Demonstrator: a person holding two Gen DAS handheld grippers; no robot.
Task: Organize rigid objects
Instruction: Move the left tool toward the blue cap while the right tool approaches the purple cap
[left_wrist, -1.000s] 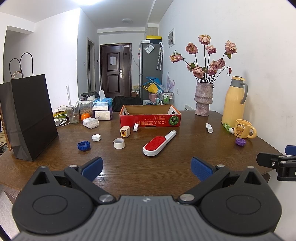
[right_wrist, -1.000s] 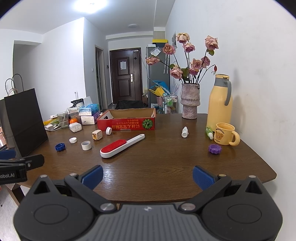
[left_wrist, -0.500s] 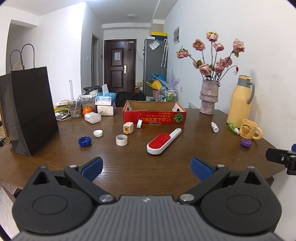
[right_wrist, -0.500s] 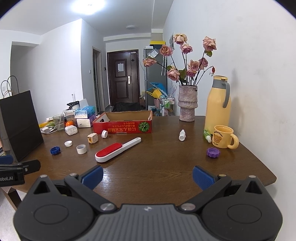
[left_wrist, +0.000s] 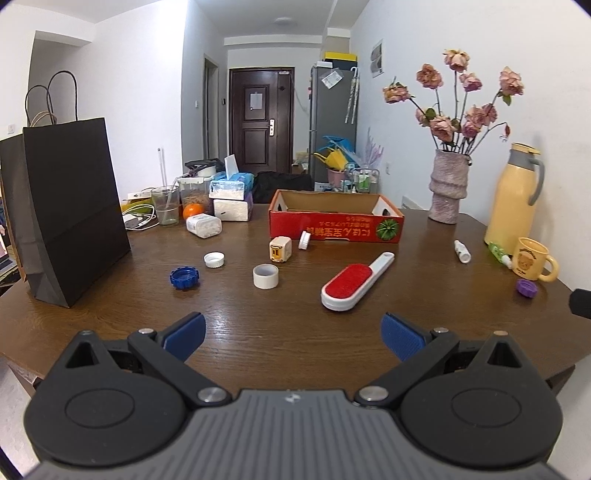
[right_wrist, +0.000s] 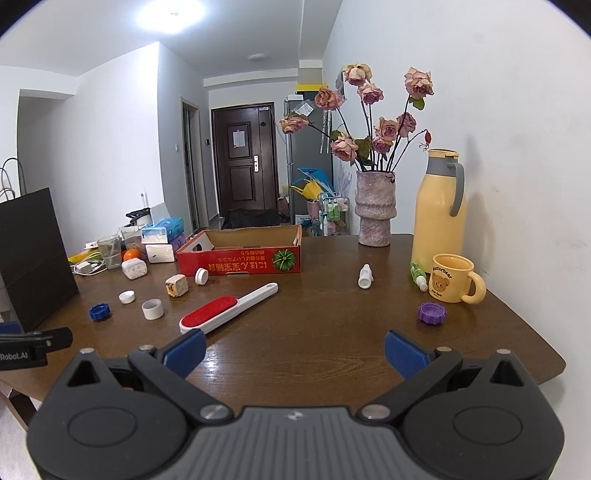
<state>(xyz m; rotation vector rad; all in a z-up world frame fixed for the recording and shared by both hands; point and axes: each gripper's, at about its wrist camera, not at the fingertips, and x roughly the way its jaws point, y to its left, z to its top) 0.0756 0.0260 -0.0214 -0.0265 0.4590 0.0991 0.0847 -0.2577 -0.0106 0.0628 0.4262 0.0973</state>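
- A red-padded lint brush with a white plastic handle (left_wrist: 352, 282) is laid flat near the middle of the dark brown wooden desk (left_wrist: 258, 332), its handle angled toward the shallow red cardboard box (left_wrist: 335, 220) standing behind it.
- A short white plastic ring (left_wrist: 265, 276), a blue ridged bottle cap (left_wrist: 184, 277), a white bottle cap (left_wrist: 214, 259) and a small cream cube (left_wrist: 280, 250) are scattered to the left of the brush, apart from one another.
- A small white dropper bottle (right_wrist: 365, 276) and a purple ridged cap (right_wrist: 431, 313) are seen on the right side, near a yellow bear-printed mug (right_wrist: 453, 278) and a yellow thermos jug (right_wrist: 439, 206).
- The left gripper (left_wrist: 293, 334) is held released above the near edge of the desk, with nothing between its blue fingers.
- The right gripper (right_wrist: 295, 349) is likewise spread wide and empty, just in front of the brush.
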